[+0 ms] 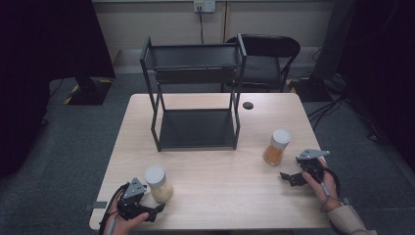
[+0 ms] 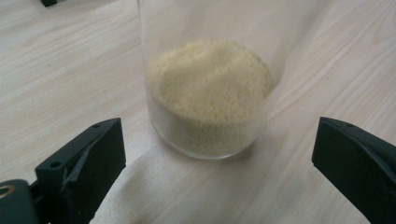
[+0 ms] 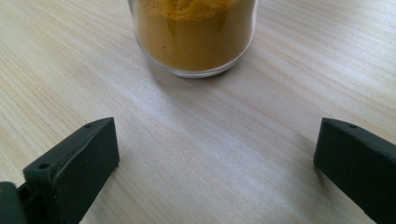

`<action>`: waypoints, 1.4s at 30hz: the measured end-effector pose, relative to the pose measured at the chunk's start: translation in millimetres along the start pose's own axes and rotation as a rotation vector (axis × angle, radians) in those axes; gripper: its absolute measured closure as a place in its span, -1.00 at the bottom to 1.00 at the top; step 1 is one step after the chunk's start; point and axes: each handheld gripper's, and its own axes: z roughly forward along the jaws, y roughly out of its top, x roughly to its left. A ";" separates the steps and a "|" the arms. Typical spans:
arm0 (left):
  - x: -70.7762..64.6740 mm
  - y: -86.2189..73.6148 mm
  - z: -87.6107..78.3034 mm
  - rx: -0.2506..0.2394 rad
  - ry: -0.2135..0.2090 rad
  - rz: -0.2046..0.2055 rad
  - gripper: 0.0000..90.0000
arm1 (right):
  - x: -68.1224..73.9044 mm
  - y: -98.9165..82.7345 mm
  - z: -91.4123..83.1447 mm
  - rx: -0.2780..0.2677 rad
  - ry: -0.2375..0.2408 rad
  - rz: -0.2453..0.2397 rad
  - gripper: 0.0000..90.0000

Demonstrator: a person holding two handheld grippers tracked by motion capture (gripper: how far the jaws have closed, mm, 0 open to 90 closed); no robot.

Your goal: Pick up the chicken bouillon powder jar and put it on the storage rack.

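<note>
So there are two glass jars on the wooden table (image 1: 220, 171), and I'll place everything off the black two-tier rack (image 1: 195, 95) standing at the table's far middle. The pale-grain jar (image 1: 158, 183) sits upright well in front of the rack's left front leg, close to the near edge, with a whitish lid on top. The left gripper (image 1: 155, 211) is right behind it on the person's side; in the left gripper view the jar (image 2: 210, 93) stands just ahead of the jaws, which are spread wide on either side and not touching the glass. The orange-powder jar (image 1: 276, 147) stands upright off the rack's right front corner, also white-lidded. The right gripper (image 1: 288, 178) is near it, a bit further toward the person, jaws wide apart too; in the right gripper view that jar (image 3: 194, 37) is clearly out ahead of the tips with bare wood between. A small dark disc (image 1: 248, 105) lies just right of the rack
</note>
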 end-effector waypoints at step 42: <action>4.1 19.9 11.4 -0.157 -0.018 -0.050 -0.55 | 0.1 -0.2 0.0 -0.001 -0.001 -0.001 -1.00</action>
